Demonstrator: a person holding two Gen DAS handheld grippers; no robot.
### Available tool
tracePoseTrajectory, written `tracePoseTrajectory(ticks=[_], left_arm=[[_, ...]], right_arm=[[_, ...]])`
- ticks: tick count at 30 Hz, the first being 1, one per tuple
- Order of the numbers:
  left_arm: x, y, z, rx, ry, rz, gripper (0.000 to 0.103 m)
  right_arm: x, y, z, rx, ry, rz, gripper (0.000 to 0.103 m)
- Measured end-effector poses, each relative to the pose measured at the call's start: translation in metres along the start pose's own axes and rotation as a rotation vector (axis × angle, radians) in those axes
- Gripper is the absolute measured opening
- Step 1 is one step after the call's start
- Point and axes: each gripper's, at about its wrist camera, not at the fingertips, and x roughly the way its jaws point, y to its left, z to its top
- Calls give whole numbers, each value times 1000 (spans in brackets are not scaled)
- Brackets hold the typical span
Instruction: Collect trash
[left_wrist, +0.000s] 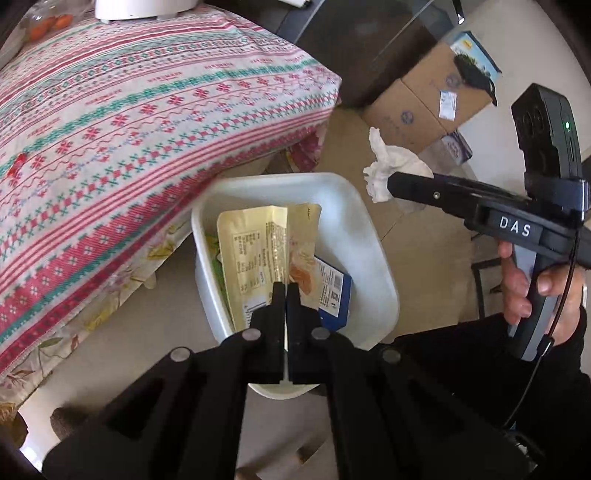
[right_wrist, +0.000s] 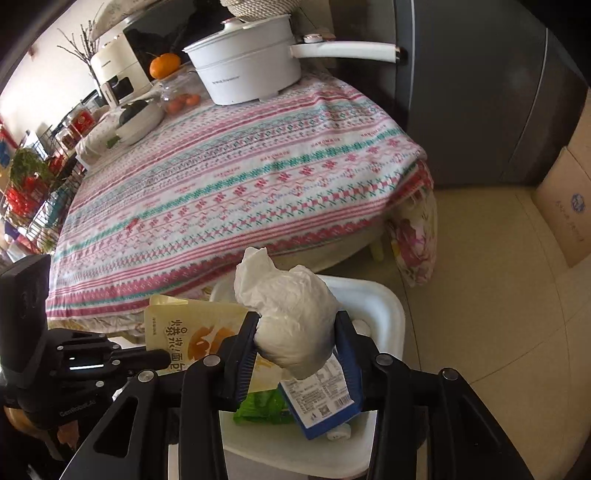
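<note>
Two grippers | left gripper (left_wrist: 285, 291) fingers pinching yellow wrapper (left_wrist: 258, 254) | right gripper (right_wrist: 299, 332) fingers clamping crumpled tissue (right_wrist: 291, 314) above bin (right_wrist: 388, 314)

Left gripper (left_wrist: 286, 291): matte black fingers, black linkage arms with round grey pivot pins. Right gripper (right_wrist: 298, 334): black linkage, silver screws, blue ribbed pads (right_wrist: 244, 363). Its body carries a white "DAS" label, a green indicator light and a thin black cable. Right hand (left_wrist: 532, 295): bare skin, black sleeve.
</note>
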Motion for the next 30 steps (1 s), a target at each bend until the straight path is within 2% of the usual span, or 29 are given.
tracePoseTrajectory(ticks=[3,4,5,6,7,8,11,15,18,22,26,29,30], left_arm=[[5,-5,0,30,10,14,1],[6,-6,0,37,18,29,6],[7,-8,1,44,21,50,19],[5,-10,1,58,17,70,28],[4,-11,2,70,7,87,45],[0,-13,1,83,-6,106,57],[-4,-17,3,97,-23,142,71],[-15,-14,0,56,-49,187,81],[-26,-14,-4,33,-84,260,85],[-38,-14,-7,4,-123,335,101],[-59,-18,-11,-23,-158,444,101],[-79,-23,-16,-45,-216,518,101],[-86,-24,-17,-56,-235,534,101]], right_arm=[[1,-5,-3,7,10,-12,43],[2,-7,-4,8,16,-16,45],[2,-7,-4,8,22,-18,47],[3,-7,-4,8,29,-21,55],[3,-7,-4,11,35,-25,63],[2,-7,-5,18,36,-27,65],[-1,-8,-5,27,35,-20,74],[-7,-9,-3,40,21,-26,76],[-11,-9,-2,43,12,-28,77],[-24,-4,-1,37,-37,-54,87],[-44,11,-4,-9,-94,-100,91],[-63,26,-9,-45,-141,-133,103],[-68,30,-11,-54,-148,-140,103]])
